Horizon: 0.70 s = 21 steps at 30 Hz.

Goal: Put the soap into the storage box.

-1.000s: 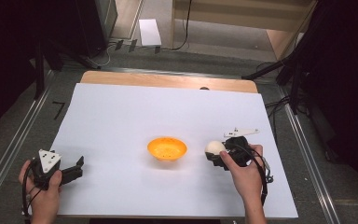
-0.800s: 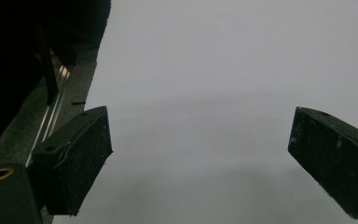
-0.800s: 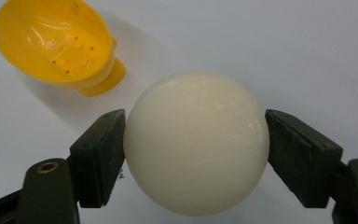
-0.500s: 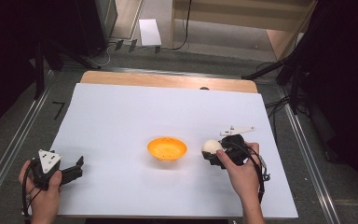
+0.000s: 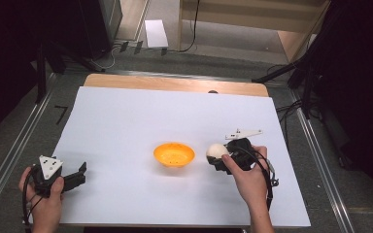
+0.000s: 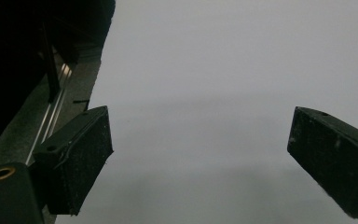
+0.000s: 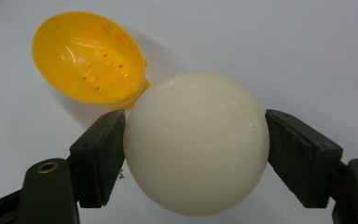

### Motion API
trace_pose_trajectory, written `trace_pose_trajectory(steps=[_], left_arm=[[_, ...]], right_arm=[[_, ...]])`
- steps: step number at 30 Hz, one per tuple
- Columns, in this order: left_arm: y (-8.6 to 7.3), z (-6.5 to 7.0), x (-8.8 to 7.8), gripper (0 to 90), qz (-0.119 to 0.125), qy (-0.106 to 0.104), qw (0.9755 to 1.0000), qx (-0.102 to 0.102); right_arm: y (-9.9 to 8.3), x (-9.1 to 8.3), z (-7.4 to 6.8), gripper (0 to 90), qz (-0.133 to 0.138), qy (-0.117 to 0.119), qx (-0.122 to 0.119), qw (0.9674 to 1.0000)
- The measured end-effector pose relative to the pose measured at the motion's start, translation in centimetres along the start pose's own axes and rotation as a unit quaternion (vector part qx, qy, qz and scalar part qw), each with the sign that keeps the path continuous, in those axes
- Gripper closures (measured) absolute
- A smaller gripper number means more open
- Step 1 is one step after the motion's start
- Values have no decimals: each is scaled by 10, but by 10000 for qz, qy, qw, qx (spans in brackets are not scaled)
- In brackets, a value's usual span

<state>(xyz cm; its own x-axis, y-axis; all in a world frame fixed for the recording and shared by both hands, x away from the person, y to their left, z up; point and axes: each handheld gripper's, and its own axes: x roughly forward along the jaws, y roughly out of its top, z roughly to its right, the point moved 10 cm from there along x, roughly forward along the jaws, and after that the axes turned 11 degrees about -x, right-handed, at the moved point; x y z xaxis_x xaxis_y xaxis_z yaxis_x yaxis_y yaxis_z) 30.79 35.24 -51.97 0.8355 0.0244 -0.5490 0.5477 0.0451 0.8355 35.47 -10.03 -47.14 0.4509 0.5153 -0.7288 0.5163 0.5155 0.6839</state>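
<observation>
Holding the ball (image 7: 196,142) by its middle, your right gripper (image 5: 222,156) squeezes it just beside the bowl (image 5: 174,154). It looks smooth, hard and slippery. Your left gripper (image 5: 81,173) is open.

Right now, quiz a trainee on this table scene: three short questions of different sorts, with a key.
1. True or false: the white ball already lies in the orange bowl.
2. Which gripper has nothing between its jaws?
3. The bowl sits on the: A) white sheet B) floor C) wooden edge.

Key: 1. False; the right gripper holds it beside the bowl. 2. The left gripper. 3. A.
</observation>
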Motion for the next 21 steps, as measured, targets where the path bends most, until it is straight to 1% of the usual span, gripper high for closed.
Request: trace_pose_trajectory(steps=[2,5,9,12,13,14,15,16,17,19,20,21], left_arm=[[0,0,0,70,-16,18,10000,29],[0,0,0,70,-6,3,10000,17],[0,0,0,70,1,-8,10000,-14],[0,0,0,70,-6,-6,10000,2],[0,0,0,70,-7,-4,10000,0],[0,0,0,70,-3,-10,10000,-13],[0,0,0,70,-3,-10,10000,-13],[0,0,0,70,-6,-9,10000,-12],[0,0,0,70,-7,-14,10000,-12],[0,0,0,70,-3,-12,10000,-6],[0,0,0,70,-2,-11,10000,-4],[0,0,0,70,-1,-9,10000,-2]], right_arm=[[3,-1,-1,240,34,5,-15,10000],[6,-1,-4,240,41,58,-2,10000],[11,-2,-6,241,44,53,-79,9999],[14,-2,-7,240,46,65,-78,9999],[15,-1,-7,240,69,67,-153,9998],[16,-1,-8,240,41,67,-123,9999],[17,0,-8,241,45,75,-152,9998],[17,0,-10,240,5,80,-104,9999],[18,1,-10,240,44,95,-182,9998],[20,2,-11,240,47,109,-173,9998],[21,3,-11,241,70,111,-207,9997],[21,3,-11,240,61,110,-181,9998]])
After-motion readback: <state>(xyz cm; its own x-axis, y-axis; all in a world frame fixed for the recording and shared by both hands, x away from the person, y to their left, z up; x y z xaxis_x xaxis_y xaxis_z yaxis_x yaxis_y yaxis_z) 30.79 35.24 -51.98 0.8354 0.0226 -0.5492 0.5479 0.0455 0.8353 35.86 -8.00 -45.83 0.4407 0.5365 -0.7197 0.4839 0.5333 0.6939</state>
